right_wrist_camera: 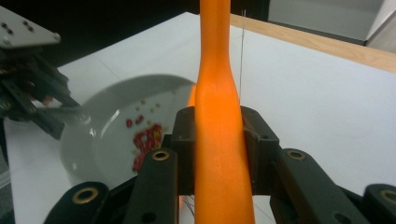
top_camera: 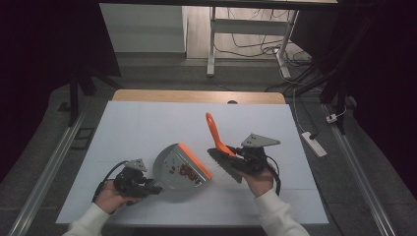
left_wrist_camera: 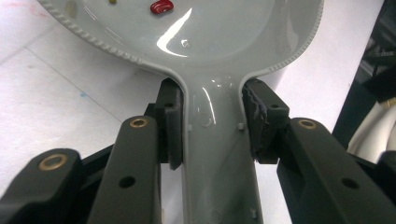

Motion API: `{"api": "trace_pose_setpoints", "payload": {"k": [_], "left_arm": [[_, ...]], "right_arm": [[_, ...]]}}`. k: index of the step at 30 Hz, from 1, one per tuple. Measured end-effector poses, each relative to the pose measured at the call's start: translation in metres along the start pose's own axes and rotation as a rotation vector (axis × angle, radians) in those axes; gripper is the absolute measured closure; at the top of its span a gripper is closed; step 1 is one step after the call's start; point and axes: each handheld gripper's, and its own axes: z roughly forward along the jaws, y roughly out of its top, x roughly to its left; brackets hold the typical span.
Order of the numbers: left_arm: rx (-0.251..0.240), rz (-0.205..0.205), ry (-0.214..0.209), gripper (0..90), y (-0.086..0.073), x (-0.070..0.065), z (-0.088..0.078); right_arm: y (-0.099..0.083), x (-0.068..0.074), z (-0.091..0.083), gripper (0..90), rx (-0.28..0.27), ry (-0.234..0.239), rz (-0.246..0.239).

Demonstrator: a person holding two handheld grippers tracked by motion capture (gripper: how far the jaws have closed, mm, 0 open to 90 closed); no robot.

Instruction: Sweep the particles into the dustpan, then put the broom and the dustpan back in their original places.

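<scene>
A grey dustpan (top_camera: 174, 169) with an orange front lip rests on the white table near its front edge, with red beans (top_camera: 189, 172) and small crumbs lying in it. My left gripper (top_camera: 147, 188) is shut on the dustpan's handle (left_wrist_camera: 217, 140), a black pad (left_wrist_camera: 172, 123) pressing on each side. My right gripper (top_camera: 235, 153) is shut on the orange handle (right_wrist_camera: 219, 140) of a hand brush (top_camera: 221, 164). The brush's dark bristles hang just right of the pan's lip, and its handle points up and away. The beans (right_wrist_camera: 145, 137) also lie in the pan (right_wrist_camera: 100, 144) in the right gripper view.
The white table cover (top_camera: 147, 128) stretches away behind the pan. A wooden table edge (top_camera: 196, 96) runs along the back. A white power strip (top_camera: 314, 143) lies on the floor to the right, and metal desk legs (top_camera: 212, 44) stand beyond.
</scene>
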Motion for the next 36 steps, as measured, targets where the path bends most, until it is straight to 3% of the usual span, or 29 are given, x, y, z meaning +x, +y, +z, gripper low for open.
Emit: {"api": "trace_pose_setpoints", "payload": {"k": [14, 23, 36], "left_arm": [[-0.026, -0.026, 0.026, 61.9, 0.000, -0.002, -0.001], [-0.056, -0.085, 0.057, 61.9, 0.000, -0.004, -0.002], [-0.094, -0.175, 0.147, 61.9, -0.003, -0.012, -0.002]], "right_arm": [[-0.009, -0.008, -0.014, 70.0, 0.020, -0.026, -0.010], [-0.014, -0.010, -0.020, 70.0, 0.040, -0.022, -0.004], [-0.029, -0.019, -0.032, 70.1, 0.069, -0.024, 0.036]]}}
